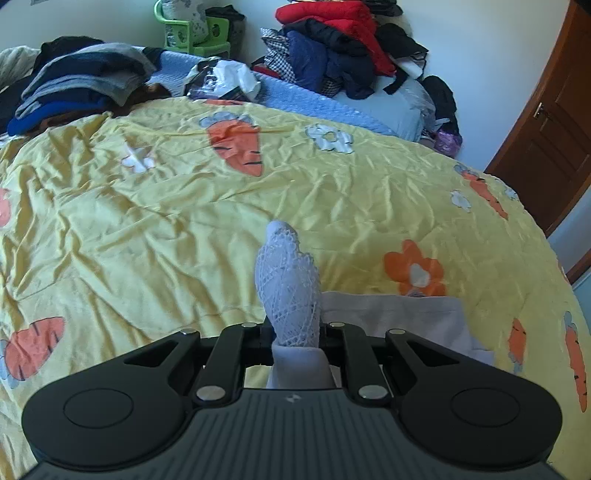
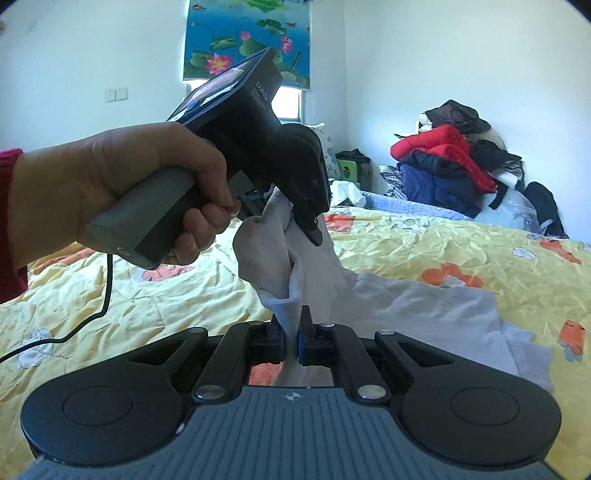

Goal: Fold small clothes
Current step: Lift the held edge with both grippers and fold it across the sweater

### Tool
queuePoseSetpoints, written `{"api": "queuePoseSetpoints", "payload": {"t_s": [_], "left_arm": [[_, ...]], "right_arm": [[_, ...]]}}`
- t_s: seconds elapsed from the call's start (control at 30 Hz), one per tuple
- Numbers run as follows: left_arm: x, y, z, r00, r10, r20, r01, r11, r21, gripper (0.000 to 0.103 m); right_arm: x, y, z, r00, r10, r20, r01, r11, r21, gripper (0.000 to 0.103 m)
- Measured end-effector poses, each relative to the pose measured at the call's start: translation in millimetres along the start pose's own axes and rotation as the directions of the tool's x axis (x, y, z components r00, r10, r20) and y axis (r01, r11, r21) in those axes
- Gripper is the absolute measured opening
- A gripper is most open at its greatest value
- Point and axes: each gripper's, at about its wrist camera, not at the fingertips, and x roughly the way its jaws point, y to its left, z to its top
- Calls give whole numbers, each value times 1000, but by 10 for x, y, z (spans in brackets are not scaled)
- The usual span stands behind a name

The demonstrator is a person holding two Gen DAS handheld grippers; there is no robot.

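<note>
A small white garment (image 2: 424, 306) with a lace-edged part (image 1: 288, 280) is lifted off the yellow carrot-print quilt (image 1: 147, 221). My left gripper (image 1: 295, 332) is shut on its lace end, which sticks up between the fingers. In the right wrist view the left gripper (image 2: 310, 221) hangs above, held by a hand, clamping bunched white cloth. My right gripper (image 2: 291, 336) is shut on a lower fold of the same garment. The rest of the cloth trails down to the right onto the quilt (image 2: 480, 258).
A heap of red, navy and black clothes (image 1: 332, 48) sits at the bed's far end, also in the right wrist view (image 2: 450, 162). Folded dark clothes (image 1: 74, 85) lie far left. A green stool (image 1: 192, 29), a plastic bag (image 1: 225, 79) and a brown door (image 1: 546, 140) are beyond.
</note>
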Motion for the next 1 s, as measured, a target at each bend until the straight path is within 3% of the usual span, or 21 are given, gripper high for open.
{"api": "queuePoseSetpoints", "payload": {"t_s": [0.37, 1.0], "left_arm": [[79, -564, -19, 1000, -8, 17, 7, 998, 65, 14], [555, -1330, -191, 999, -14, -41, 20, 989, 146, 14]], "right_arm": [[-184, -341, -44, 999, -46, 14, 45, 997, 69, 8], [-313, -961, -246, 996, -84, -25, 87, 968, 237, 8]]}}
